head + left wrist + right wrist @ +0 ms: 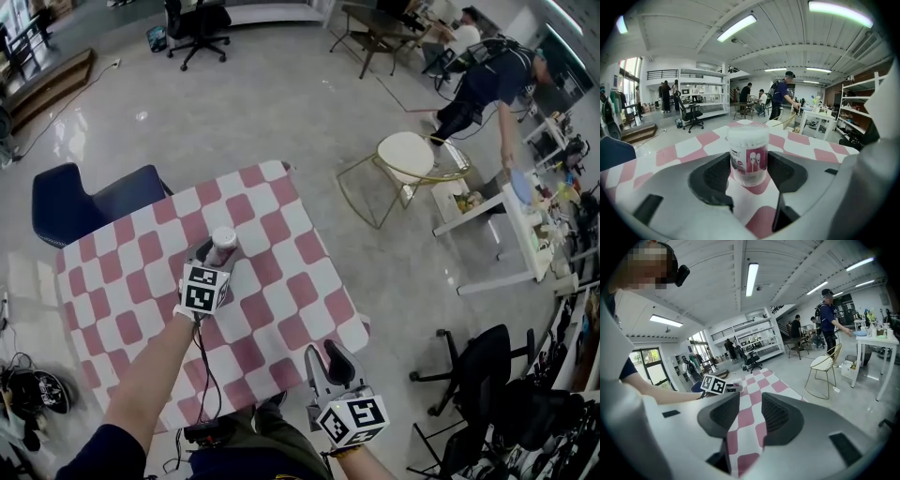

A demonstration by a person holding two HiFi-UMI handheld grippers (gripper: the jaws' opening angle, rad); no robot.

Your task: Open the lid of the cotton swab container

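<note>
The cotton swab container (pixel 749 157), lid on, upright on the checked table (pixel 281 274), is clasped by the left gripper (pixel 216 255); the right gripper (pixel 326 362) is held released, empty.

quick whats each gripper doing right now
left gripper: closed on the cotton swab container
right gripper: open, nothing between its jaws

Glossy pale grey floor (pixel 281 103) all round. Pink-and-white checked table (pixel 291 291) in the middle, navy armchair (pixel 84 202) just behind its far-left corner. Gold-frame chair (pixel 405 155) w/ white seat off to the right, white desk (pixel 497 230) beyond it. Black office chair (pixel 199 23) at the back. Overhead: white beamed ceiling, strip lights (pixel 737 27) on. Windows (pixel 628 77) at left, white shelving (pixel 701 89) along the far wall.
</note>
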